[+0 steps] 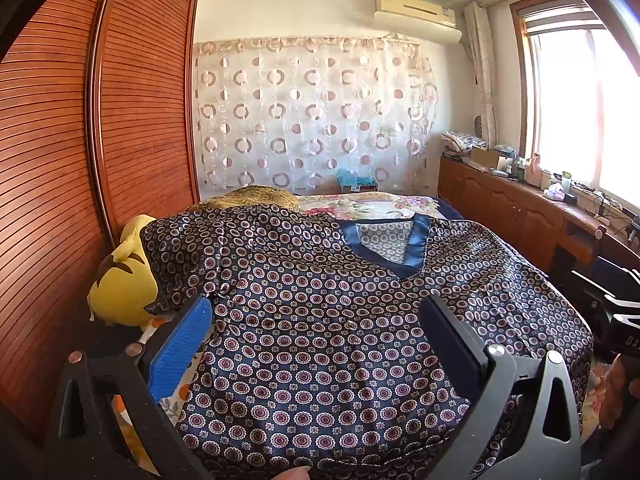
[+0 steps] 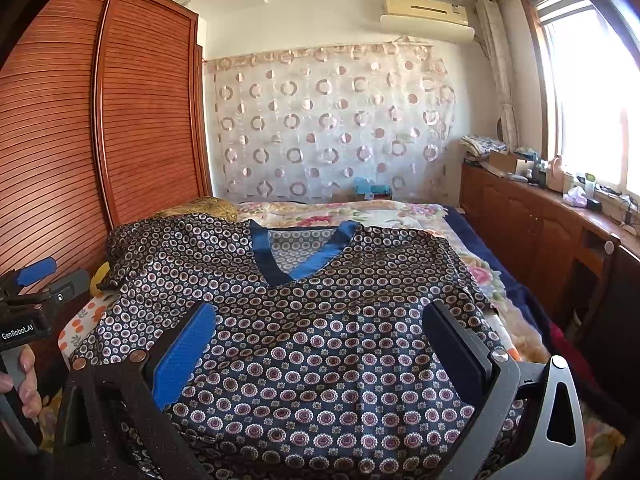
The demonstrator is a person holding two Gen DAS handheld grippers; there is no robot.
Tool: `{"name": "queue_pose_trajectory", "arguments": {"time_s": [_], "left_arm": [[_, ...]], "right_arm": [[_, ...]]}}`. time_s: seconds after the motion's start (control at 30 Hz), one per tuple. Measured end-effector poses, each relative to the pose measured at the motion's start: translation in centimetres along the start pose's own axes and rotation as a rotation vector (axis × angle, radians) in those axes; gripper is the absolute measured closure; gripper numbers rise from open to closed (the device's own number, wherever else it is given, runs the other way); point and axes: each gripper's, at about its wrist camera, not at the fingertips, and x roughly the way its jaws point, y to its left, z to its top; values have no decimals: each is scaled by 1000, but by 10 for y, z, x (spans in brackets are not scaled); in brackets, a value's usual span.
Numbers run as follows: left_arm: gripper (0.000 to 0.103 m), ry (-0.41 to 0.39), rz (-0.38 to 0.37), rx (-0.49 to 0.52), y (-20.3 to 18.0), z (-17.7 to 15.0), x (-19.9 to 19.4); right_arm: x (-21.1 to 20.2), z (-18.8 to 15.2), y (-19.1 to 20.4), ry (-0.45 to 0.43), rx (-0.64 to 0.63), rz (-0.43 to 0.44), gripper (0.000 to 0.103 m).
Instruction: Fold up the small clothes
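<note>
A dark navy V-neck top (image 1: 320,320) with a circle print and a blue satin collar (image 1: 416,248) lies spread flat on the bed, front up, sleeves out to both sides. It also fills the right wrist view (image 2: 320,340). My left gripper (image 1: 320,312) is open and empty, held above the top's lower left part. My right gripper (image 2: 320,320) is open and empty, above the top's lower middle. The left gripper also shows at the left edge of the right wrist view (image 2: 32,280). The right gripper's body shows at the right edge of the left wrist view (image 1: 624,320).
A floral bedspread (image 2: 360,212) covers the bed. A yellow plush toy (image 1: 124,280) lies at the bed's left edge beside the slatted wooden wardrobe (image 1: 60,160). A gold pillow (image 1: 256,196) sits at the head. A wooden cabinet with clutter (image 2: 540,216) runs along the right under the window.
</note>
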Motion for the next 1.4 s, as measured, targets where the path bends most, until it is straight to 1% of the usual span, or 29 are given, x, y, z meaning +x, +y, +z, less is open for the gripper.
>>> {"name": "queue_pose_trajectory", "arguments": {"time_s": [1.4], "left_arm": [[0,-5,3,2,-2,0,0]], "right_arm": [[1,-4,-2,6,6,4,0]]}}
